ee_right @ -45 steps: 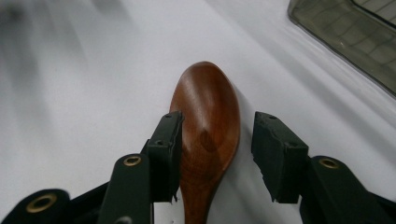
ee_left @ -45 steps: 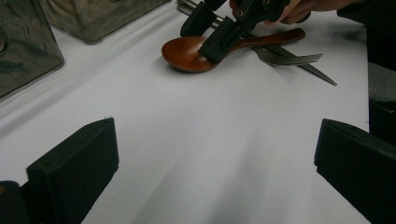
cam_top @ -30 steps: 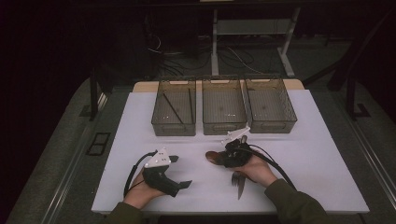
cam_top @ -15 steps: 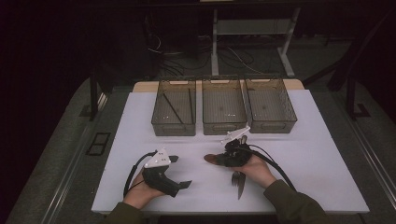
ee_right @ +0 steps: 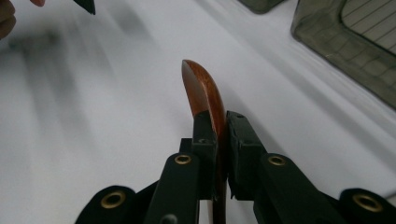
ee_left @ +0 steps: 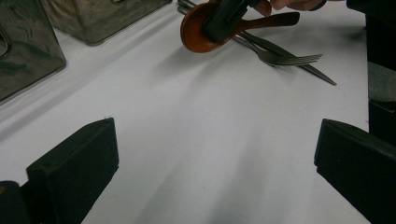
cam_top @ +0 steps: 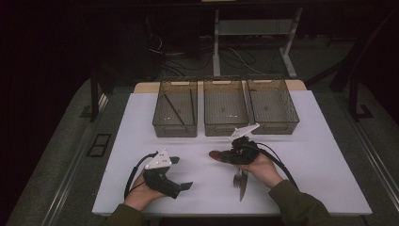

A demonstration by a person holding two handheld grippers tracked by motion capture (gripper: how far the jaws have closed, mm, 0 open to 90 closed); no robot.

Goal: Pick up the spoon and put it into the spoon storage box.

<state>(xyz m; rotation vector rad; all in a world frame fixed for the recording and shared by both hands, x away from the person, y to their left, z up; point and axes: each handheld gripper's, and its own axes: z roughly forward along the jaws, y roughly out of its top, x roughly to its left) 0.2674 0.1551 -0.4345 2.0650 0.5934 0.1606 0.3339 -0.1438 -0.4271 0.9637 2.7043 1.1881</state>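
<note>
Wooden spoon (ee_right: pixel 203 93) sat clamped edge-on btwn the jaws of the right gripper (ee_right: pixel 220 133), bowl sticking out past the pads and up off the white table (cam_top: pixel 306 155); the jaws had just been closing, w/ the spoon between them, and now pressed on it from both sides. From the left gripper view the spoon (ee_left: pixel 201 32) was held above the tabletop, reddish-brown bowl toward the bins, handle running back under the person's right hand (ee_left: pixel 292 3), the black jaws of the right gripper (ee_left: pixel 226 21) pinching it near the bowl. Just below it on the table lay a metal fork (ee_left: pixel 280 57) and, touching alongside it, a knife (ee_left: pixel 303 70), both left on the surface; in the high view they showed as a dark bundle (cam_top: pixel 241 181) at the near side of the right hand (cam_top: pixel 256 162). Left gripper (cam_top: pixel 176 176) rested on the table to the left, well apart from the spoon, jaws spread wide w/ nothing btwn them, only bare tabletop. Left hand (cam_top: pixel 141 190) held it by the body. Farther back, three clear bins in a row: left bin (cam_top: pixel 175 127) w/ thin dark sticks inside, middle bin (cam_top: pixel 226 127), right bin (cam_top: pixel 277 125). Contents of the latter two too faint to tell.
</note>
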